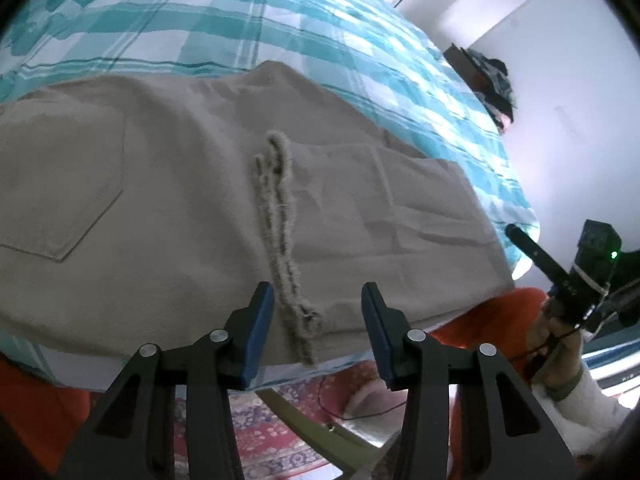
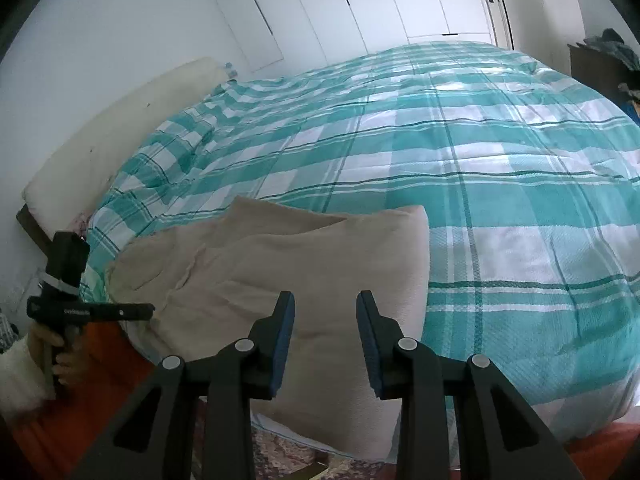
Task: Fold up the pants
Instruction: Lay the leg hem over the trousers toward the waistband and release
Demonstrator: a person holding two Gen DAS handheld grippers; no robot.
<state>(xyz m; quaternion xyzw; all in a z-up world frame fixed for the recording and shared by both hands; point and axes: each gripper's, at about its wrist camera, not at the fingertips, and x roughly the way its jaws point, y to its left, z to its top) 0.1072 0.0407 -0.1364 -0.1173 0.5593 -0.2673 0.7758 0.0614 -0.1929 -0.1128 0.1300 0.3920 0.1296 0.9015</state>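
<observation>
Beige pants [image 1: 192, 208] lie folded on the near edge of the bed, with a back pocket at the left and a frayed hem running down the middle. In the right wrist view the pants [image 2: 280, 272] form a folded stack at the bed's near corner. My left gripper [image 1: 318, 300] is open and empty, just in front of the frayed hem at the near edge. My right gripper [image 2: 326, 308] is open and empty, hovering over the near right part of the pants. The right gripper also shows in the left wrist view [image 1: 520, 238], off the pants' right end.
A teal and white checked bedspread [image 2: 480, 168] covers the bed. A cream headboard cushion [image 2: 120, 128] stands at the left. White wardrobe doors [image 2: 360, 4] line the back wall. A patterned rug [image 1: 260, 432] lies below the bed edge. Dark clothes [image 1: 492, 76] sit far right.
</observation>
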